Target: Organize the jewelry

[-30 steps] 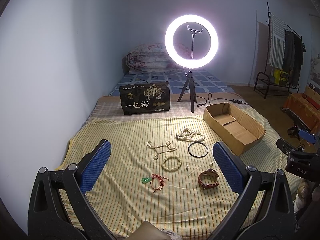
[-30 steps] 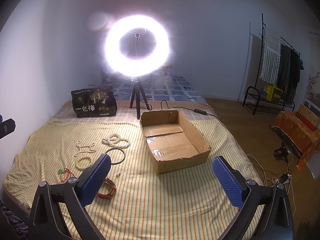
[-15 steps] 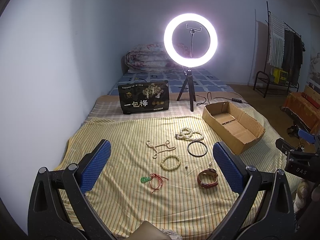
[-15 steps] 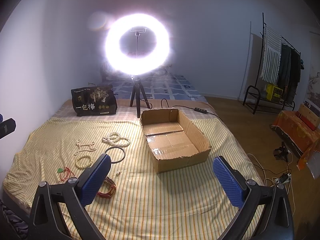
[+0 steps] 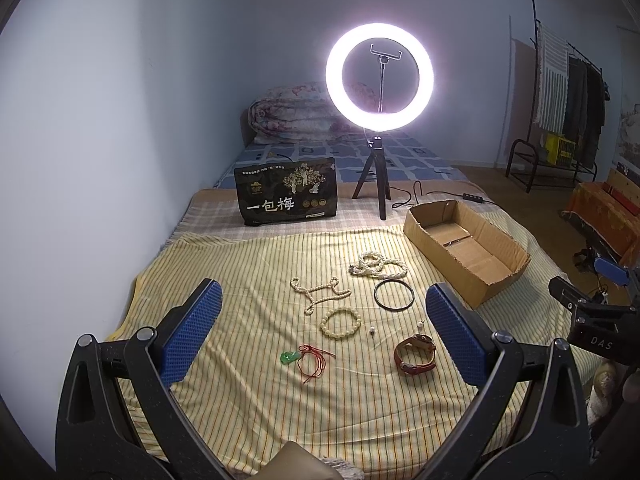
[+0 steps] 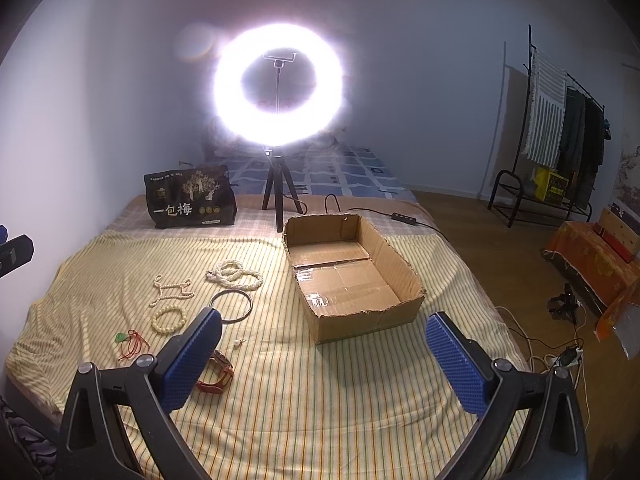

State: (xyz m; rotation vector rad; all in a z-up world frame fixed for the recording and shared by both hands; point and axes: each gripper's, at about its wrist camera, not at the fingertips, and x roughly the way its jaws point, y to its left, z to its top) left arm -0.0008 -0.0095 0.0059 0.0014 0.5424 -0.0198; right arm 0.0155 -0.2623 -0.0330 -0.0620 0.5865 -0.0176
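Jewelry lies on a yellow striped sheet (image 5: 248,268): a pearl rope (image 5: 378,265), a thin bead necklace (image 5: 320,294), a cream bead bracelet (image 5: 341,322), a black bangle (image 5: 394,295), a green pendant on red cord (image 5: 308,359), a brown leather watch (image 5: 415,356) and two small earrings (image 5: 373,330). An open cardboard box (image 6: 348,276) sits right of them and holds nothing. My left gripper (image 5: 320,328) hovers open above the pieces. My right gripper (image 6: 322,354) is open in front of the box, its left finger over the watch (image 6: 216,374).
A lit ring light on a tripod (image 5: 379,80) and a black printed bag (image 5: 288,196) stand behind the sheet. A cable and power strip (image 6: 404,216) trail right. The wall runs along the left; a clothes rack (image 6: 560,128) and orange-draped furniture (image 6: 596,264) stand across the floor.
Both views shifted very slightly; the scene sits a little lower in the right wrist view. No jewelry has moved and both grippers stay open.
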